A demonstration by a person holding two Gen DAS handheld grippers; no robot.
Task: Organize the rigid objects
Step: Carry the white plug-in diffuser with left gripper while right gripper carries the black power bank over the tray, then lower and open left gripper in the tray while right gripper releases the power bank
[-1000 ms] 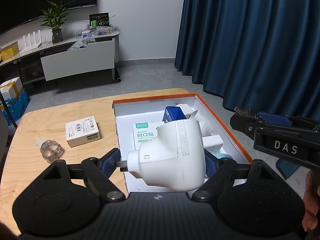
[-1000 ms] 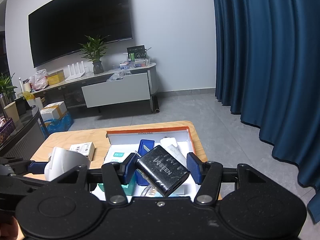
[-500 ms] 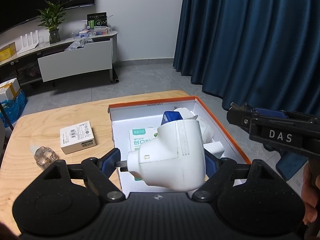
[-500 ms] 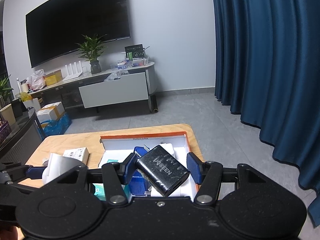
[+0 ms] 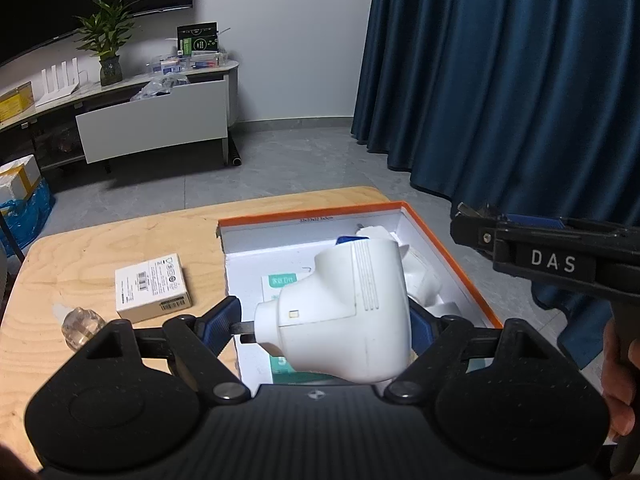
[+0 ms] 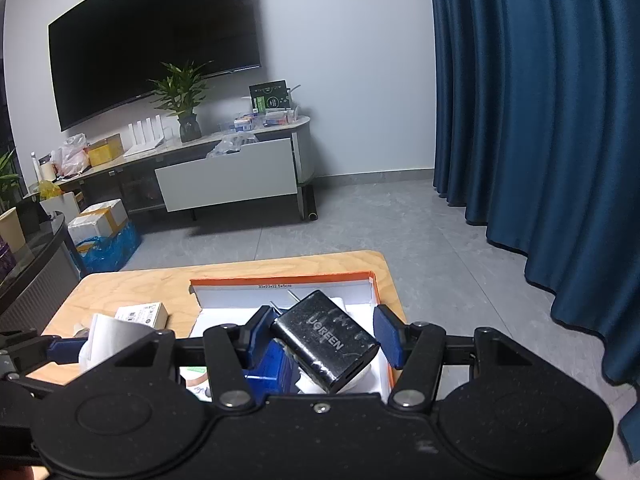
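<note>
Your left gripper [image 5: 324, 320] clamps the white plug adapter [image 5: 340, 316]; your right gripper [image 6: 322, 342] clamps the black charger [image 6: 326, 340] cornerwise, so it may twist out above the box [image 6: 280, 280].

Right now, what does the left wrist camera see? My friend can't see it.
The left gripper holds a white plug adapter above an orange-edged box of small items on a wooden table. A small white carton and a clear bottle lie left of it.
</note>
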